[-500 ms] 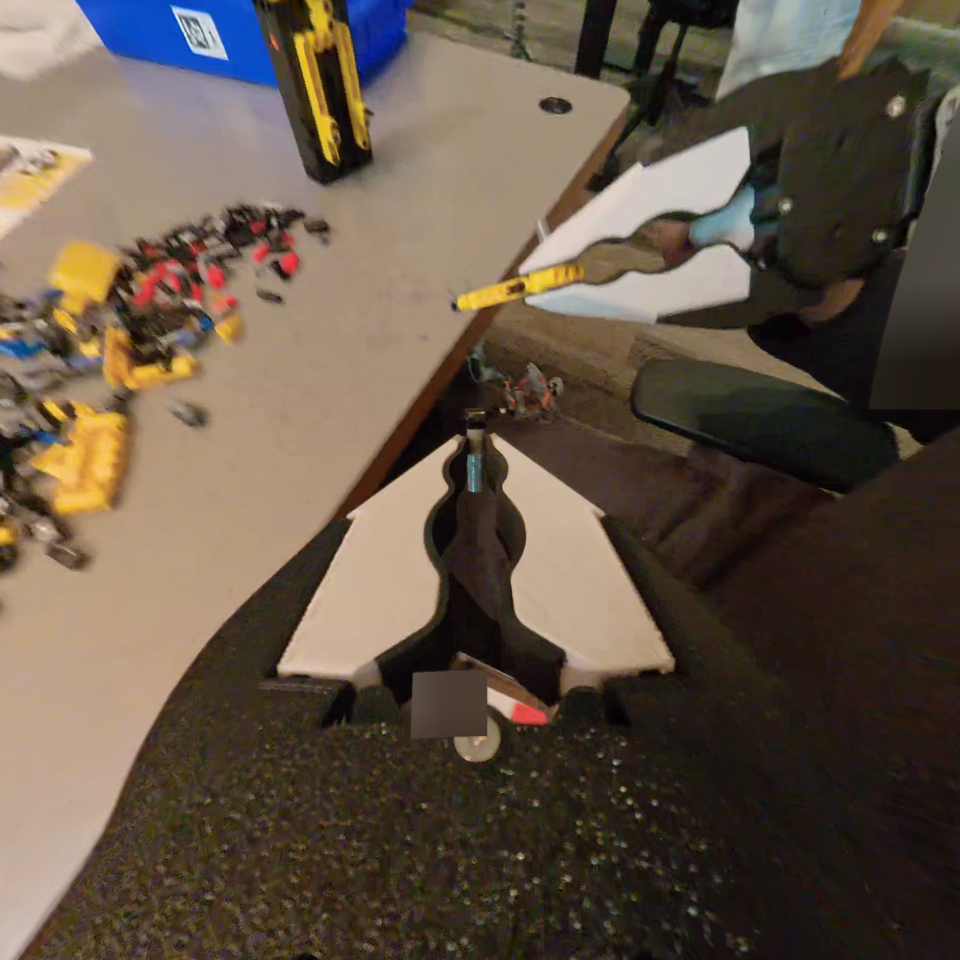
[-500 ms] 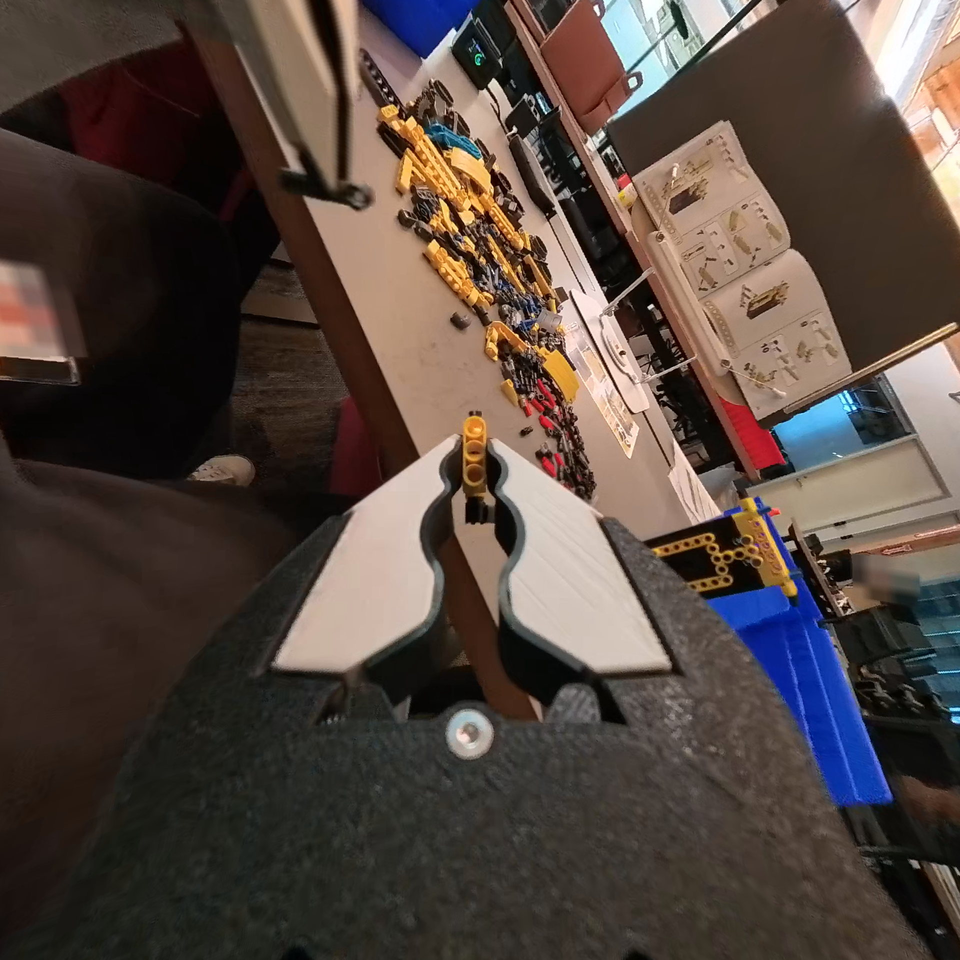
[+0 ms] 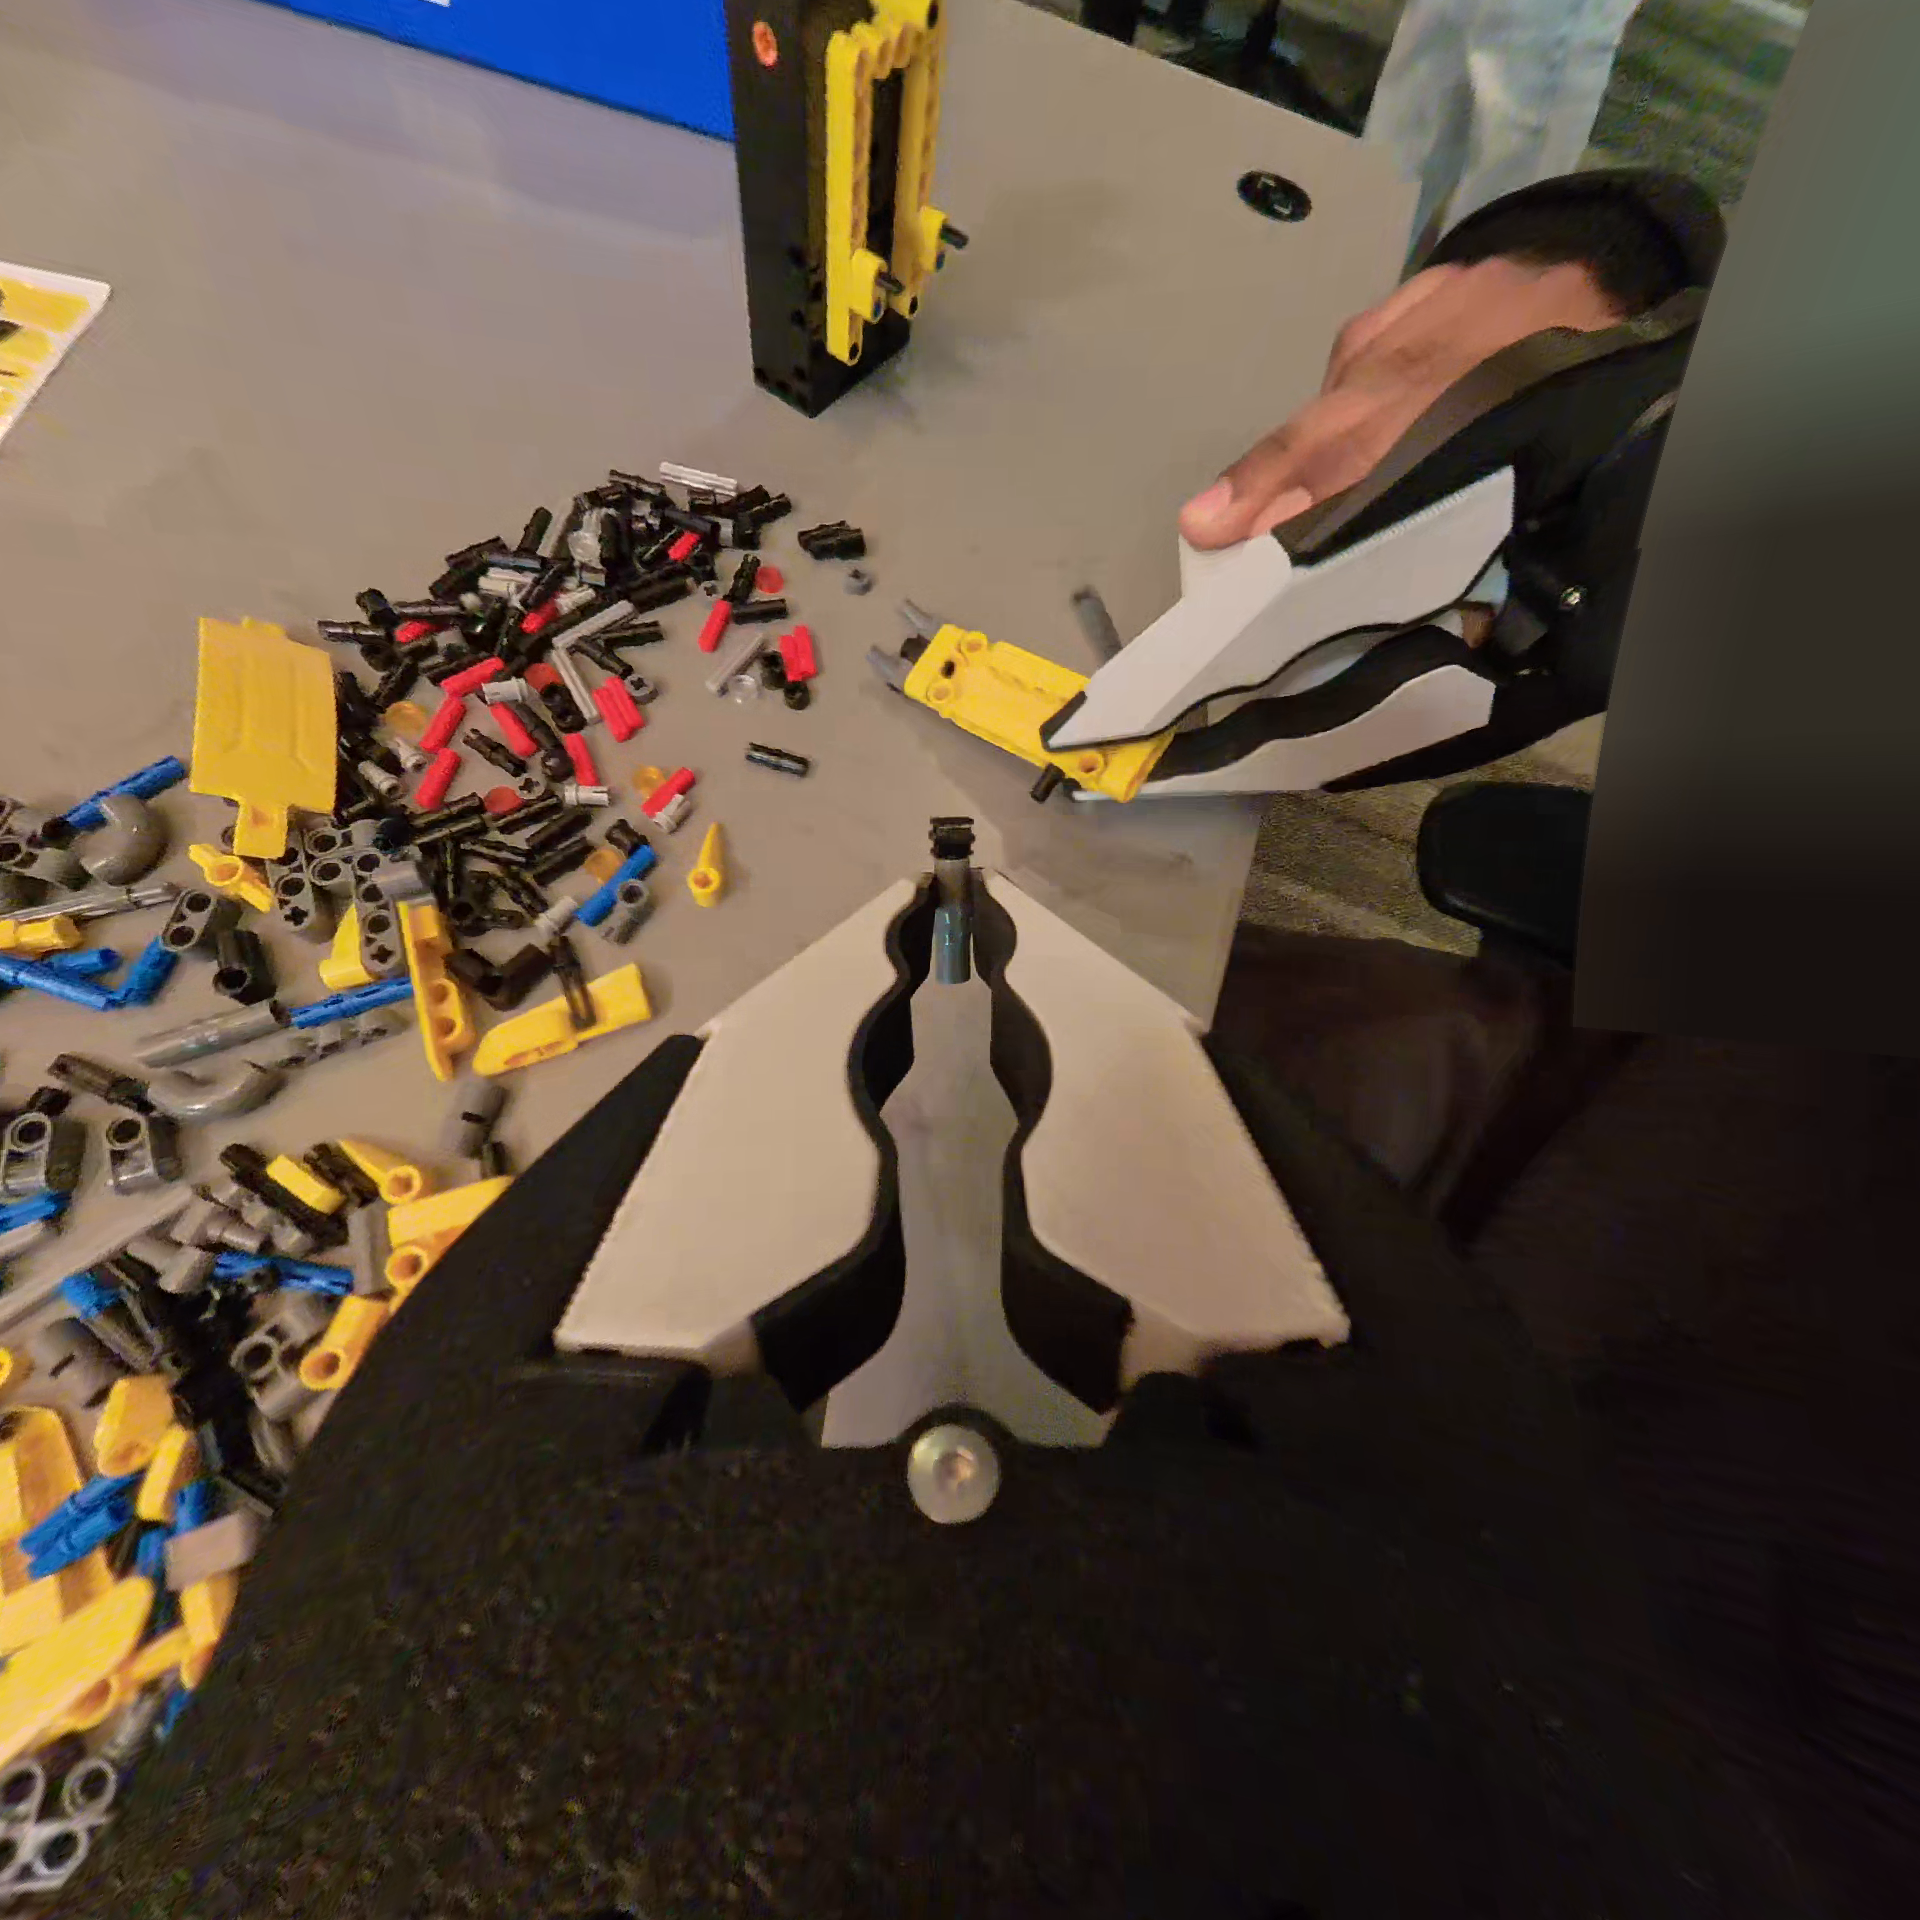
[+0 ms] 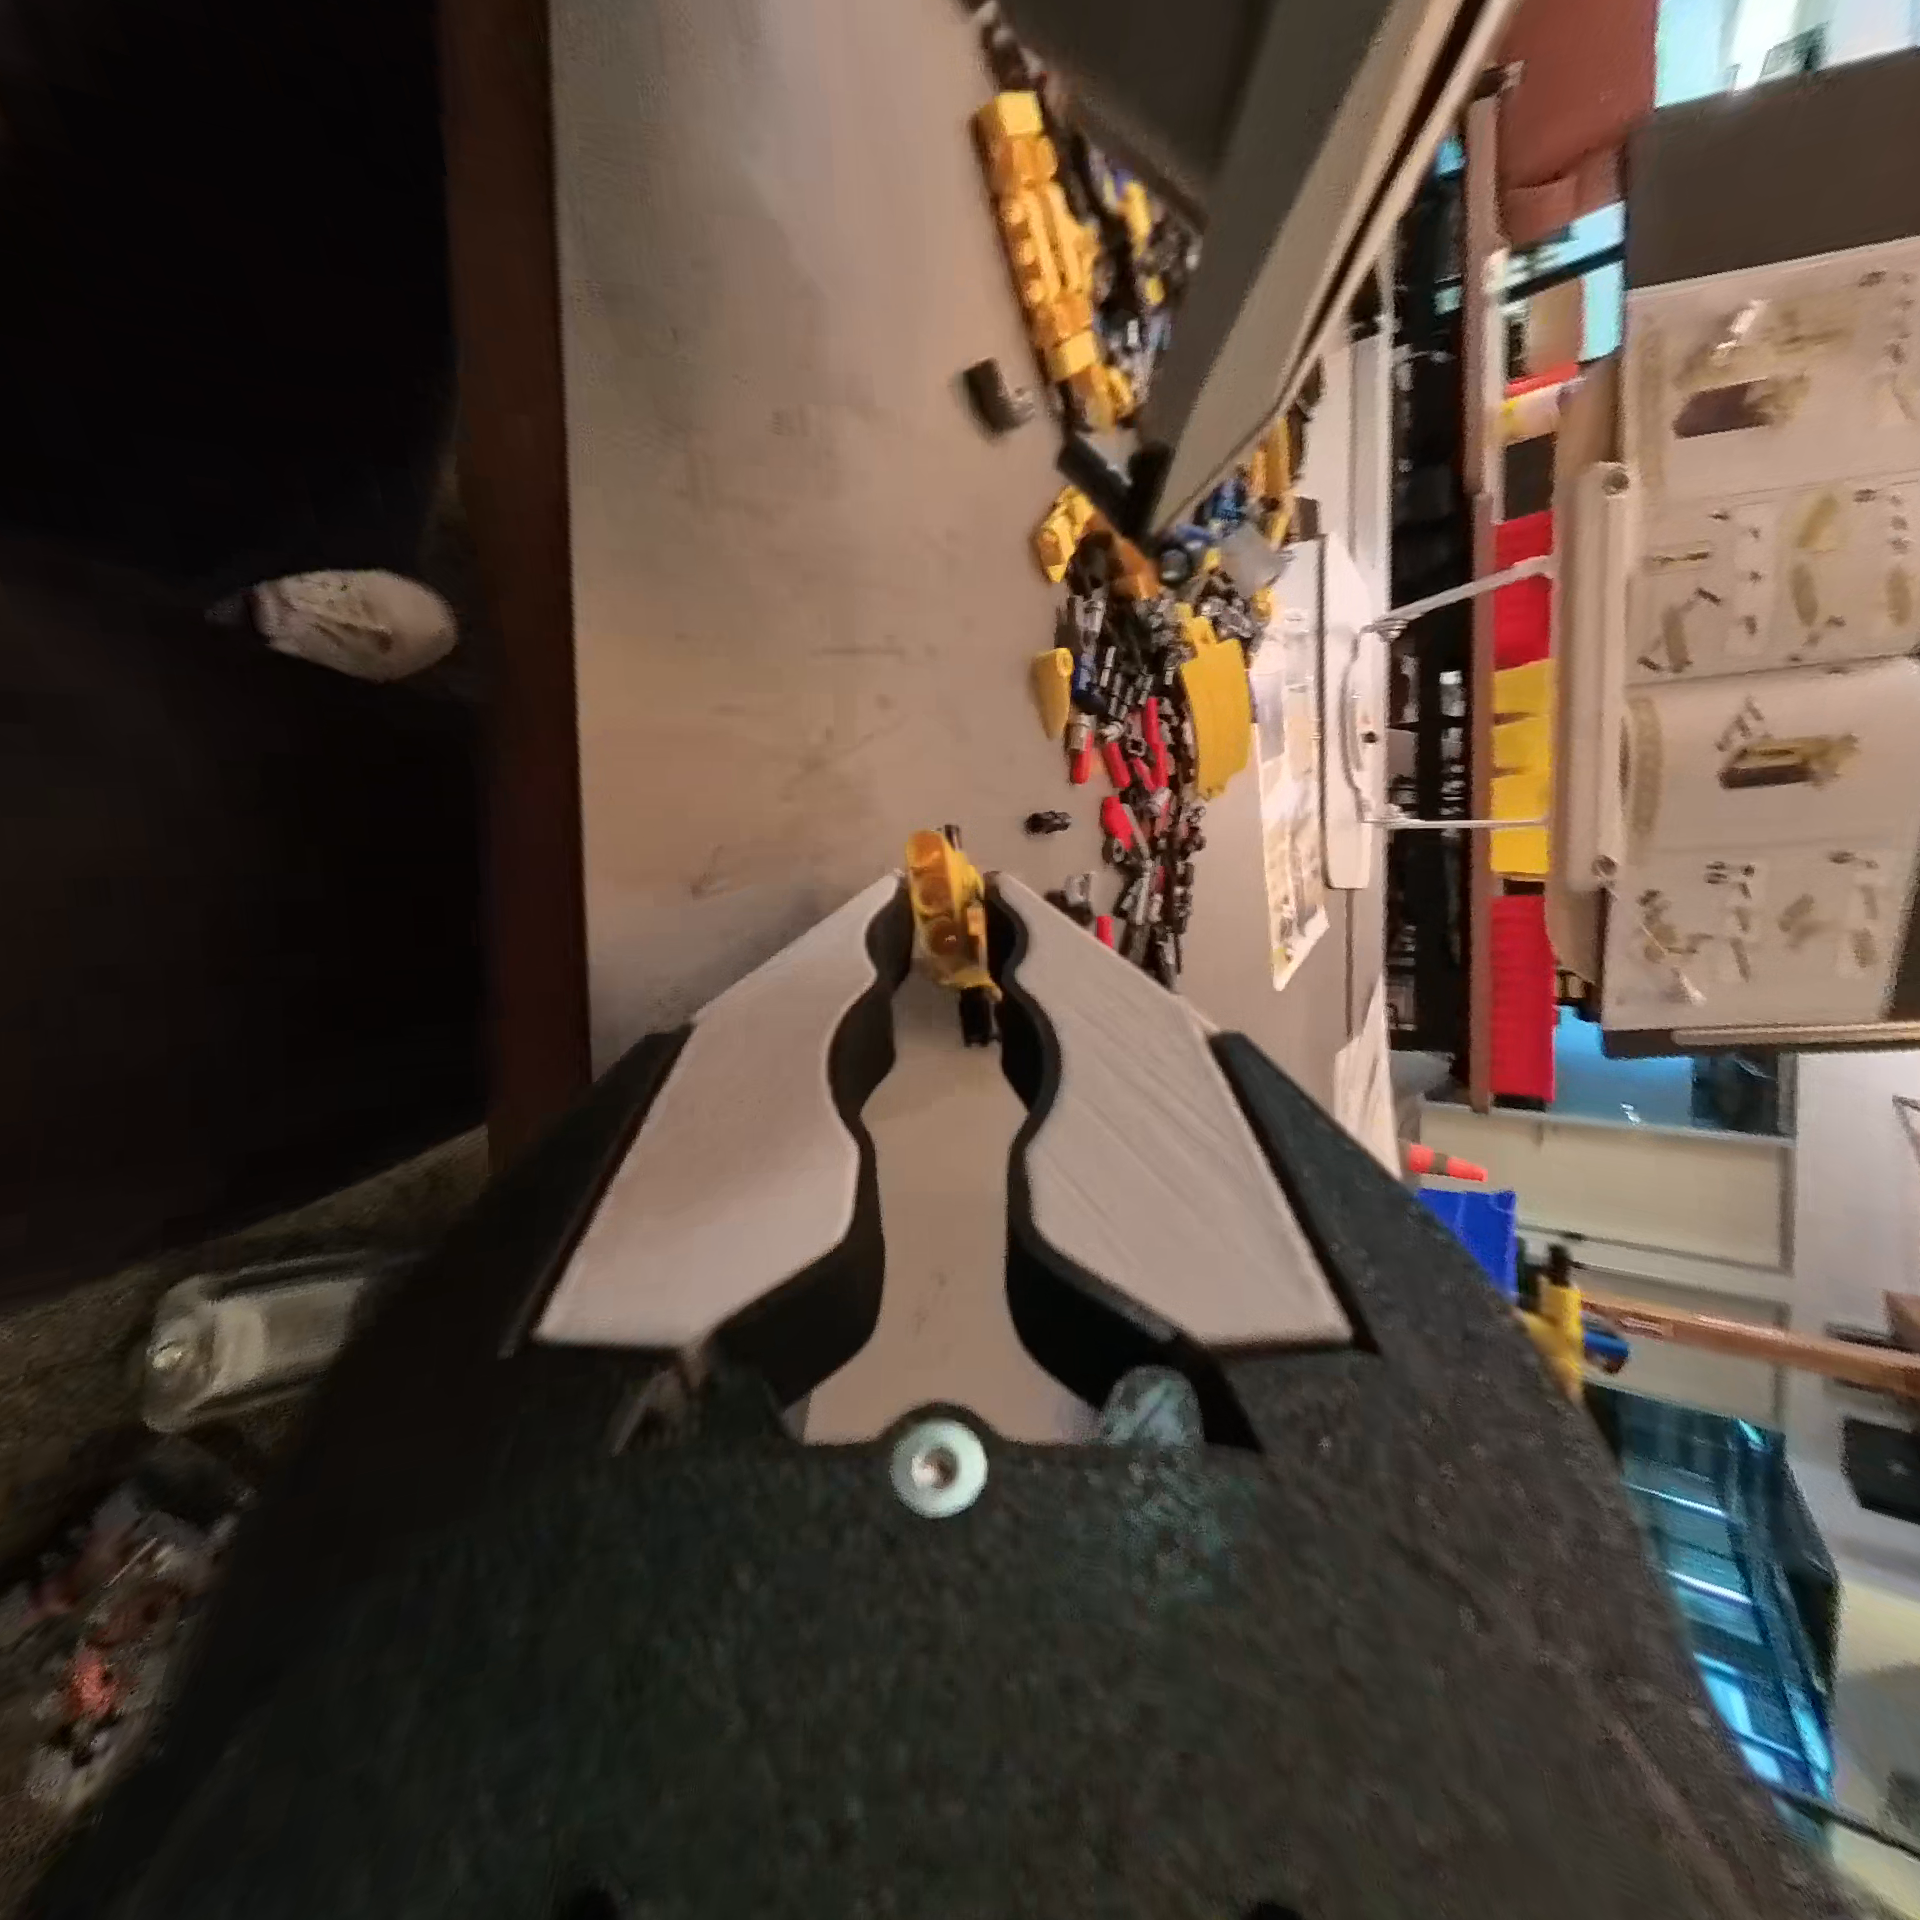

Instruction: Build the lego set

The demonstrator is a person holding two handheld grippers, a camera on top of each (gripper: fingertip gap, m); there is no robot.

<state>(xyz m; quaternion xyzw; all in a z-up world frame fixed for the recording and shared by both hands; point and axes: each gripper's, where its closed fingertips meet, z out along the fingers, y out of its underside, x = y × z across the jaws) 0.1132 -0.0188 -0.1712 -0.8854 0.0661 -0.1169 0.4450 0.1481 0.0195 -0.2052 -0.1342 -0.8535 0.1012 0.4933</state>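
Left wrist view: two claws, left claw [image 3: 951, 883] clenched on one pin [image 3: 949, 914], right claw [image 3: 1081, 753] on one yellow piece [image 3: 1003, 691].

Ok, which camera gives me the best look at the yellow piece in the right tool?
The left wrist view: it shows the yellow piece from the side, full length, with its holes and grey pins, clamped in the right tool over the table. The right wrist view shows it only end-on and blurred.
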